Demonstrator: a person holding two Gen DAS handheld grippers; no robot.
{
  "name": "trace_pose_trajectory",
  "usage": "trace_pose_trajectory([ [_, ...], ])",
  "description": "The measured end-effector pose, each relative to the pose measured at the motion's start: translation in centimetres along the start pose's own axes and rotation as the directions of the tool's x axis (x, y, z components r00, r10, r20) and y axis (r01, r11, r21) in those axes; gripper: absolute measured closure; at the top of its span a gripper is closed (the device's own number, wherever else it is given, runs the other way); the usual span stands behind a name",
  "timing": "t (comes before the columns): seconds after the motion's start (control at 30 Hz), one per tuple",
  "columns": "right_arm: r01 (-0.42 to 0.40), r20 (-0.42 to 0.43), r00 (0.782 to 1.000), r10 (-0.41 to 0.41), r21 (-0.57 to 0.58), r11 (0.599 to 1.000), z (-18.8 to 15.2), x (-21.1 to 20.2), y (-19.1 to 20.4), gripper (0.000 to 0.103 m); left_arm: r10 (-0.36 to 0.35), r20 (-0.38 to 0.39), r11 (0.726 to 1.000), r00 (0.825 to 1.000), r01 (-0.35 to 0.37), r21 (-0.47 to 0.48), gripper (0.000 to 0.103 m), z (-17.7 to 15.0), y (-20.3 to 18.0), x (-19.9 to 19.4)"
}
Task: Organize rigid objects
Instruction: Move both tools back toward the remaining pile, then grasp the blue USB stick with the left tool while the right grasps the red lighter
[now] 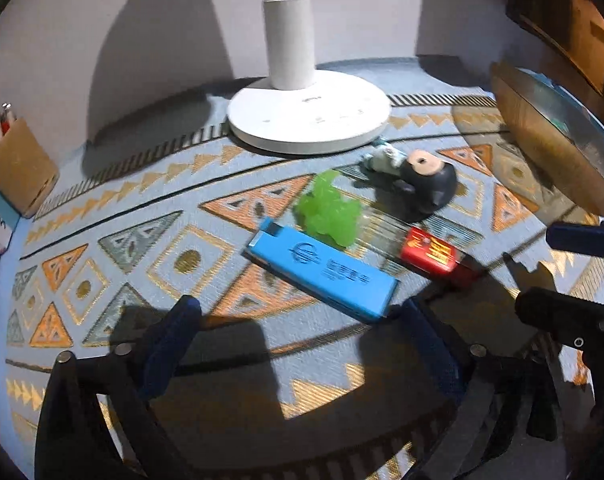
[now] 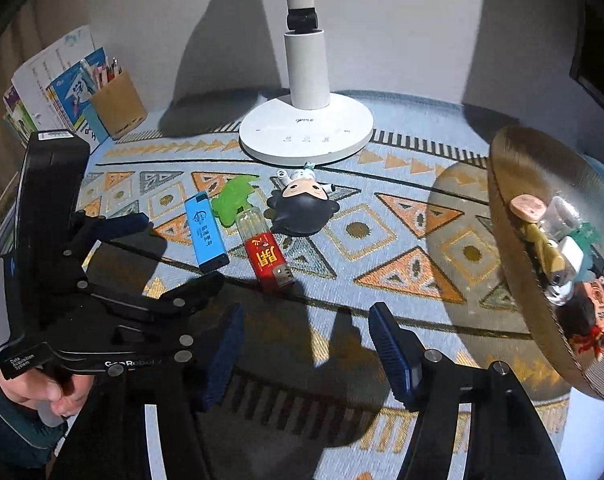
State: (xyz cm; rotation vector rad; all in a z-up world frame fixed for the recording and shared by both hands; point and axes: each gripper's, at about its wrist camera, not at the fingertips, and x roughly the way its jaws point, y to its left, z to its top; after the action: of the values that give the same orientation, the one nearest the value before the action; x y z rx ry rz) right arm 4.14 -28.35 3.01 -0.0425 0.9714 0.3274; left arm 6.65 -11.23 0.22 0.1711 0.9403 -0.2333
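Fingers on both grippers are spread with nothing between them: the left gripper [image 1: 298, 330] hovers just near of the blue lighter [image 1: 322, 272], and the right gripper [image 2: 306, 344] hangs near the red lighter [image 2: 268, 258]. Both lighters lie flat mid-surface, red one right of the blue. Just beyond sit a green toy [image 2: 232, 198] and a black-haired figurine [image 2: 302, 204] tipped over. Farther back is the white lamp base [image 2: 306, 132]; a round tray [image 2: 514, 264] holding small items is off right on the patterned surface [image 2: 382, 240].
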Motion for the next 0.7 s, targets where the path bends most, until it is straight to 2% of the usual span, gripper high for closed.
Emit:
trace_pose_trajectory([
  [0.1, -0.017, -0.013, 1.000, 0.017, 0.003, 1.000, 0.5, 1.1, -0.1, 0.040, -0.009, -0.006, 0.999, 1.000, 0.009, -0.035, 0.015, -0.1, 1.5, -0.1],
  [0.3, -0.031, -0.023, 0.999, 0.031, -0.020, 0.999, 1.5, 2.7, 0.7, 0.040, -0.015, -0.032, 0.985, 0.999, 0.009, -0.172, 0.016, -0.5, 7.1, -0.4],
  [0.4, -0.033, -0.032, 0.999, 0.033, -0.022, 0.999, 2.1, 3.9, 1.1, 0.040, -0.062, -0.017, 0.976, 0.998, 0.057, -0.212, 0.019, -0.4, 8.5, -0.9],
  [0.47, -0.020, -0.034, 0.999, 0.019, -0.024, 1.000, 2.4, 4.5, 1.3, 0.040, -0.118, 0.011, 0.969, 0.993, 0.118, -0.218, 0.019, 0.0, 8.5, -1.3],
  [0.5, -0.004, -0.031, 1.000, 0.003, -0.031, 1.000, 2.5, 4.9, 1.5, 0.040, -0.146, 0.028, 0.966, 0.989, 0.149, -0.213, 0.019, 0.4, 8.2, -1.5],
  [0.57, 0.037, -0.013, 0.999, -0.038, -0.053, 0.998, 2.7, 5.4, 2.1, 0.040, -0.161, 0.031, 0.968, 0.986, 0.164, -0.192, 0.019, 1.4, 7.4, -1.2],
  [0.6, 0.052, -0.002, 0.999, -0.053, -0.064, 0.997, 2.8, 5.6, 2.3, 0.040, -0.155, 0.022, 0.972, 0.988, 0.157, -0.177, 0.022, 1.9, 6.9, -0.8],
  [0.67, 0.074, 0.015, 0.997, -0.073, -0.072, 0.995, 2.7, 6.0, 2.7, 0.041, -0.143, -0.018, 0.981, 0.990, 0.139, -0.133, 0.040, 2.6, 5.7, 0.5],
  [0.7, 0.069, 0.024, 0.997, -0.068, -0.064, 0.996, 2.6, 6.0, 2.7, 0.045, -0.141, -0.036, 0.984, 0.989, 0.136, -0.117, 0.050, 2.7, 5.3, 0.9],
])
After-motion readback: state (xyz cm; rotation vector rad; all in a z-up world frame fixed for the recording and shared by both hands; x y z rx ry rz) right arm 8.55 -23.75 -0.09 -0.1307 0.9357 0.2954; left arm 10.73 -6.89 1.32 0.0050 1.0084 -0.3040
